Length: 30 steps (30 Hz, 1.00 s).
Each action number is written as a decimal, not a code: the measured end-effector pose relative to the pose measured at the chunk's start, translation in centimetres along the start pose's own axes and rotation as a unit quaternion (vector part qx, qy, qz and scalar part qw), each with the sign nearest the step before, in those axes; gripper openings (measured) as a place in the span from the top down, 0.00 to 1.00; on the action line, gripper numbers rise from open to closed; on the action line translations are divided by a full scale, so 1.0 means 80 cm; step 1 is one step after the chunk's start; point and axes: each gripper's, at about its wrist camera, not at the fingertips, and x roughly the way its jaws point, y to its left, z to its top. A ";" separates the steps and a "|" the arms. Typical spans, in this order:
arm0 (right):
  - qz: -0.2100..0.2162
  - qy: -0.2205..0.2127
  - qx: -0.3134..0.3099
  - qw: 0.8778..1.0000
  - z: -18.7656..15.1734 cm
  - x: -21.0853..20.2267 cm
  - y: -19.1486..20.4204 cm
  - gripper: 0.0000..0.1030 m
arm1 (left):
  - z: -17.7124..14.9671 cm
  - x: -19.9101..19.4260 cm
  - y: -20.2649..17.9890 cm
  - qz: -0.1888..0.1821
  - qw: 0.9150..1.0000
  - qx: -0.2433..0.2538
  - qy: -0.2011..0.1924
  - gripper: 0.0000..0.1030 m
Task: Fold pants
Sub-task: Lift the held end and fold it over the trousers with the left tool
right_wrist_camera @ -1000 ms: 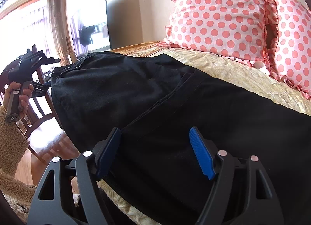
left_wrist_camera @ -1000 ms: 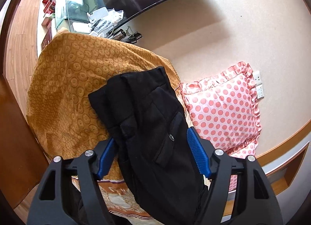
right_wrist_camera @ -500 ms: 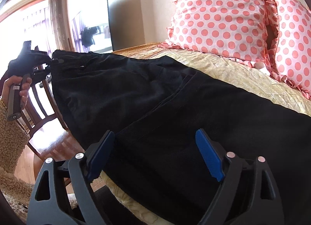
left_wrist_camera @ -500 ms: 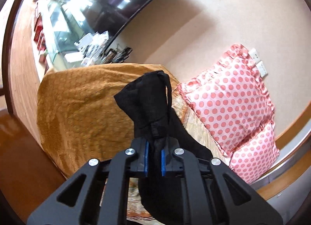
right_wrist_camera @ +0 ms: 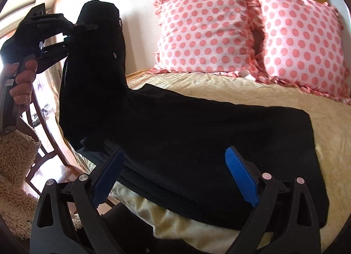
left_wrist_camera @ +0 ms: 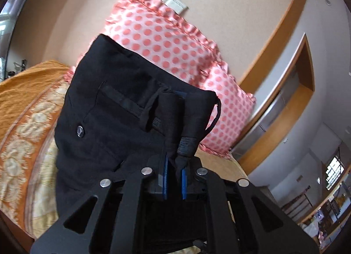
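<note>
Black pants (right_wrist_camera: 197,135) lie across the yellow bed cover, legs running right. My left gripper (left_wrist_camera: 174,179) is shut on the waistband end of the pants (left_wrist_camera: 122,109), by a belt loop, and holds that end lifted off the bed. In the right wrist view the left gripper (right_wrist_camera: 65,34) is up at the left with the waist part hanging from it. My right gripper (right_wrist_camera: 173,177) is open, its blue pads either side of the near edge of the pants, touching nothing I can see.
Two pink polka-dot pillows (right_wrist_camera: 206,32) (right_wrist_camera: 300,41) stand against the wall at the bed's head. An orange bedspread (left_wrist_camera: 26,91) covers the left of the bed. A wooden chair (right_wrist_camera: 46,151) stands beside the bed at left.
My left gripper closed on the waistband, then lifted it up and swung it toward the pillows. The right gripper stayed open and drew back a little.
</note>
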 end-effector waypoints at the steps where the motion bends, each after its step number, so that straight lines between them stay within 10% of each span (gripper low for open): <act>1: -0.007 -0.001 0.012 1.000 -0.003 -0.007 -0.009 0.08 | -0.005 0.013 -0.008 -0.011 1.000 0.001 0.011 0.92; 10: -0.058 -0.016 0.055 0.997 -0.027 -0.058 -0.060 0.08 | -0.099 0.146 -0.071 -0.066 0.982 0.019 0.175 0.92; 30: -0.141 -0.041 0.112 0.983 -0.040 -0.107 -0.123 0.06 | -0.187 0.176 -0.161 -0.079 0.963 0.159 0.200 0.91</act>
